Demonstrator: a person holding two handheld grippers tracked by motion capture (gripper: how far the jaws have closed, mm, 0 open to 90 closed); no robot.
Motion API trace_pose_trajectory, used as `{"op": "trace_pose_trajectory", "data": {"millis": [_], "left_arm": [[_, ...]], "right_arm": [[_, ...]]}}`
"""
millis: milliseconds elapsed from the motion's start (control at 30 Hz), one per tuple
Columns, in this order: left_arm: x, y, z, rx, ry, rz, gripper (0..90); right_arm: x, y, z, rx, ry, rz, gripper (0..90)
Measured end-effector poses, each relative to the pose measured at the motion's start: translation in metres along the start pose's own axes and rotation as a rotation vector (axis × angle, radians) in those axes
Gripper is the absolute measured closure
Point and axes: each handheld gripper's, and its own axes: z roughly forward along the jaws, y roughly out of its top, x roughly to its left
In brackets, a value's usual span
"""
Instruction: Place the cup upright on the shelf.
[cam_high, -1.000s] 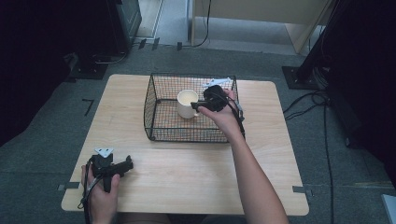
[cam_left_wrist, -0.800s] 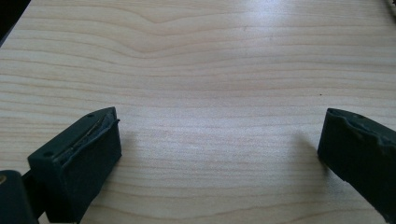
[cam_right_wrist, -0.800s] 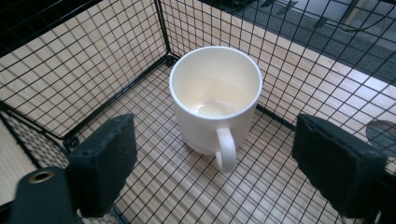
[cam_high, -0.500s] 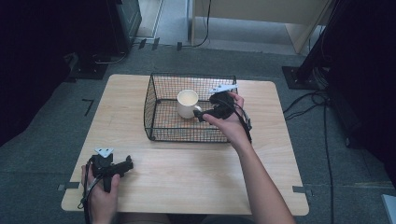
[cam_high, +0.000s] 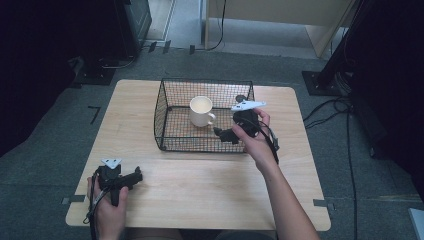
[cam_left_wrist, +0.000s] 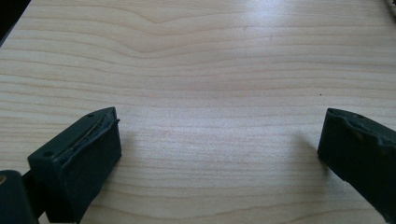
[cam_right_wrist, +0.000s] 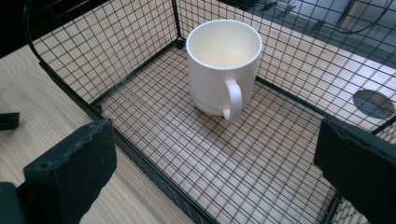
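Ahead of the right gripper (cam_high: 223, 134), inside the wire basket (cam_high: 165, 105), the white mug (cam_high: 201, 110) stood upright on the mesh floor, handle turned toward the jaws, nothing touching it. Right jaws had just been opening and stood wide apart, nothing between them, with the basket's near rim (cam_right_wrist: 140, 154) below them and the mug (cam_right_wrist: 223, 65) well beyond the pads. Reads as the release step done: mug placed in the basket, gripper backing away. Left gripper (cam_high: 120, 181) rested low over bare worktop (cam_left_wrist: 210, 70), jaws open and empty, well apart from the basket. Next move probably calls for lifting the right jaws clear over the basket's near wall without snagging the wire, then drawing back toward the person's side of the worktop.
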Motion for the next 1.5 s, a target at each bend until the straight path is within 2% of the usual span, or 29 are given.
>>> {"op": "trace_pose_trajectory", "data": {"millis": [233, 500, 1500], "left_arm": [[0.0, 0.0, 0.0, 0.0, 0.0, 0.001, 0.0], [0.0, 0.0, 0.0, 0.002, 0.0, 0.004, 0.0], [0.0, 0.0, 0.0, 0.001, 0.0, 0.003, 0.0]], "right_arm": [[0.001, -0.011, -0.01, -0.005, -0.012, -0.003, 0.0], [-0.002, -0.024, -0.021, 0.004, -0.023, 0.018, 0.0], [-0.017, -0.072, -0.062, -0.026, -0.052, 0.073, 0.0]]}}
